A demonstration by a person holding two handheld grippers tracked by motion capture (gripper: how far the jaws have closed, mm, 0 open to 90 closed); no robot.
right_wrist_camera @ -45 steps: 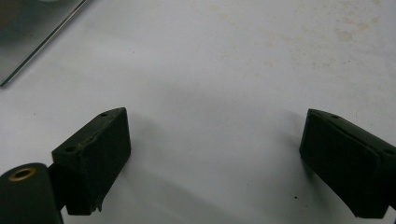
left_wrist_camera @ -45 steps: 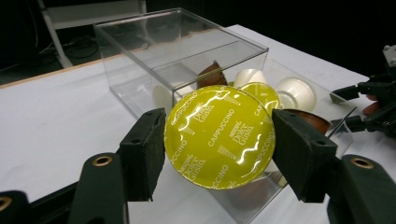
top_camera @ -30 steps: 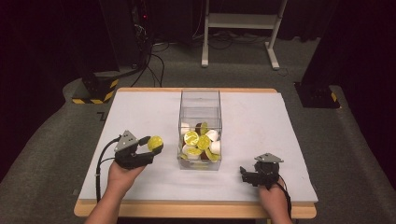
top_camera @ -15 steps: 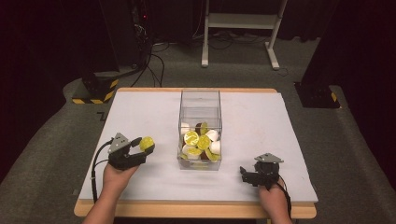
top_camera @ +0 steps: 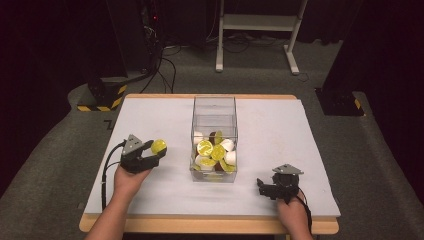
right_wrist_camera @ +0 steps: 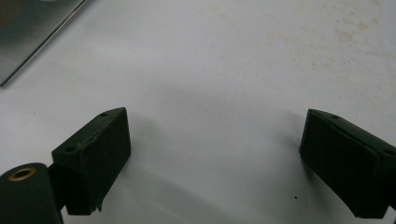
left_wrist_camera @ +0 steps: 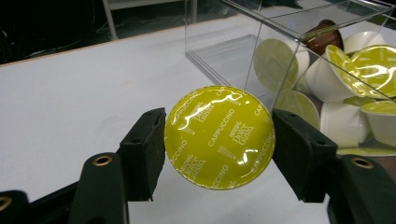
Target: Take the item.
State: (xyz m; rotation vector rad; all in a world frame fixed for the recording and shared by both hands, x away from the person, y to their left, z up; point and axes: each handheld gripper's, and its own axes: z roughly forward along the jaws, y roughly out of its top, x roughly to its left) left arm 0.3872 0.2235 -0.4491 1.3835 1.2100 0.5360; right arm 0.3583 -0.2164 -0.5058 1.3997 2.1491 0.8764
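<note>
A yellow-green foil-lidded coffee capsule point(left_wrist_camera: 219, 136) marked "Cappuccino" is clamped between the black pads of my left gripper point(left_wrist_camera: 218, 151). In the high view that gripper point(top_camera: 156, 153) hangs just over the white table left of the clear plastic box point(top_camera: 214, 106), with the capsule point(top_camera: 159, 146) at its tip. The box holds several capsules point(top_camera: 214, 152), yellow-lidded, white and brown. My right gripper point(right_wrist_camera: 215, 161) stands open above bare tabletop, nothing between its pads; in the high view it point(top_camera: 265, 187) sits near the front right of the table.
The white tabletop point(top_camera: 280, 130) has a wooden front edge point(top_camera: 210, 225). A corner of the clear box point(right_wrist_camera: 32, 28) lies at the upper left of the right gripper view. Beyond the table are dark floor, cables and a white stand point(top_camera: 257, 30).
My left gripper has carried the capsule to the left, away from the box, and a little lower. The right gripper has stayed where it was.
</note>
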